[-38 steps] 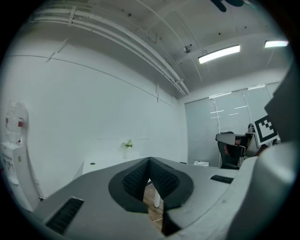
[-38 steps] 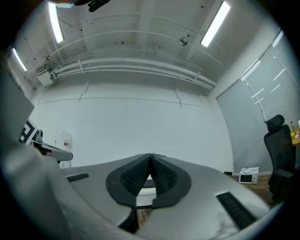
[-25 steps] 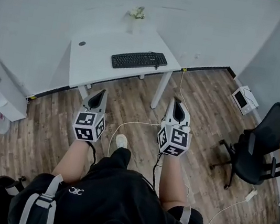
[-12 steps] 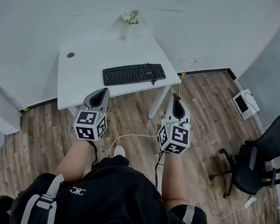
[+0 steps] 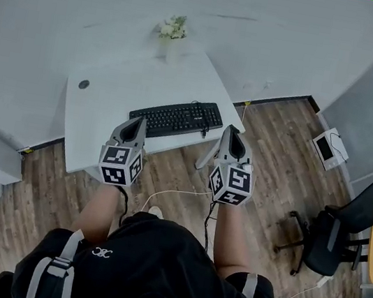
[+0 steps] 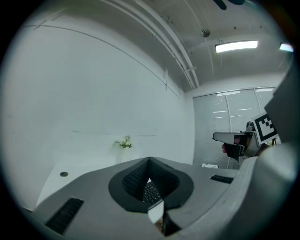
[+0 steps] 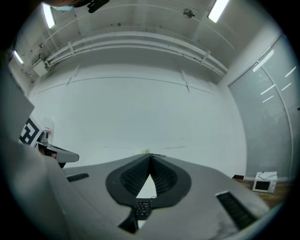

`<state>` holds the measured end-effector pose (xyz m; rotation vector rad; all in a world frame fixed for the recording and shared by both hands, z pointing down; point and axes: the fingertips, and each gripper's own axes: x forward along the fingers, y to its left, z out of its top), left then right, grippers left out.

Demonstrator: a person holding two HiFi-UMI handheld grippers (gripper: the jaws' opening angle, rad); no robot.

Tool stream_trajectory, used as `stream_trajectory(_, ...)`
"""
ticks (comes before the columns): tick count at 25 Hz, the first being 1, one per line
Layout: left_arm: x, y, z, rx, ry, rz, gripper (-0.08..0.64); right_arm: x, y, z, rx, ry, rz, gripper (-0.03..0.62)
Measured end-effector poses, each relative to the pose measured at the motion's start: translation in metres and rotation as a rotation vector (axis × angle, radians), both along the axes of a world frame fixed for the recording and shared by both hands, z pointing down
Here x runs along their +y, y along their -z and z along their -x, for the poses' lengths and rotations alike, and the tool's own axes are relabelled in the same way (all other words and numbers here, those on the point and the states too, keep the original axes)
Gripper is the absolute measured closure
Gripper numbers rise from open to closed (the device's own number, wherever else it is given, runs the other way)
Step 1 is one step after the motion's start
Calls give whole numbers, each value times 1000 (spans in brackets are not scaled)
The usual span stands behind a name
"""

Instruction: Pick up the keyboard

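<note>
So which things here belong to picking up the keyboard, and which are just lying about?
Job: keyboard, desk under it, left gripper, right gripper, both shut.
Lying about: flower vase, office chair, white box on floor, cable.

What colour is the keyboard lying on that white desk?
The flat computer keyboard is black all over, seen best in the head view.

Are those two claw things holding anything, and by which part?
Nothing is held. The left gripper and right gripper are both shut and empty; the keyboard lies on the white desk ahead of them.
</note>
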<state>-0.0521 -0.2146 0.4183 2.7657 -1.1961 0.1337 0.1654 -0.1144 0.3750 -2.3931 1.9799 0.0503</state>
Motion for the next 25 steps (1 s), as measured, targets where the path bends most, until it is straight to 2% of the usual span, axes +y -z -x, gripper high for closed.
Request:
stream_trajectory(6,-76,-16,-24,-20,20,35,557,-81,-17,-28,-18,16,20,586)
stream_trajectory(12,-106,-32,-26,-52,55,68,557,-118,-39,-41,-38,36,66,586)
stream_trajectory(25,-142,-50,-5,-46,277,127,557,-191,-64,-71,-35,197,127,586)
